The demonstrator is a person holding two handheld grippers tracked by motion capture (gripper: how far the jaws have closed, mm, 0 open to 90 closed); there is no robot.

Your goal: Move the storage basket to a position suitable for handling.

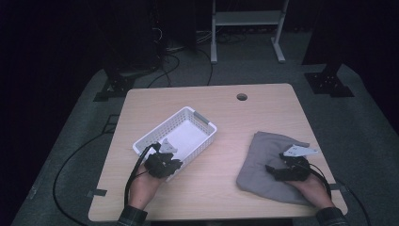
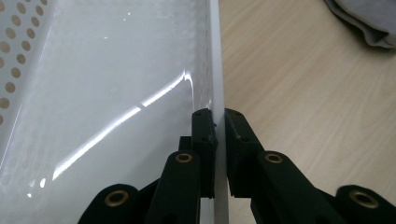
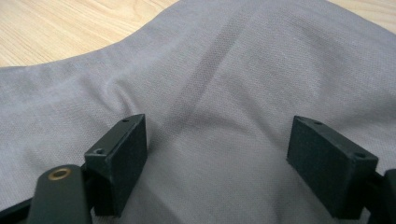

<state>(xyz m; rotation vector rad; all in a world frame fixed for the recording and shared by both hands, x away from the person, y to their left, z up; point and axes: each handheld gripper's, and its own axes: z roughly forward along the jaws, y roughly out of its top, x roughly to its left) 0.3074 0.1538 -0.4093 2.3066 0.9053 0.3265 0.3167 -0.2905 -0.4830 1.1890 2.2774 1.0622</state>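
A white perforated basket lies at an angle on the left half of the wooden table, with nothing seen inside it. My left gripper is at its near corner. In the left gripper view this gripper is shut on the basket's thin side wall, one jaw inside and one outside. A grey cloth lies crumpled on the right half of the table. My right gripper rests over its near part. Its jaws stand open just above the cloth, gripping nothing.
A round hole sits near the table's far edge. Beyond the table stand a white metal rack and dark stands, with cables on the grey floor. Bare wood lies between basket and cloth.
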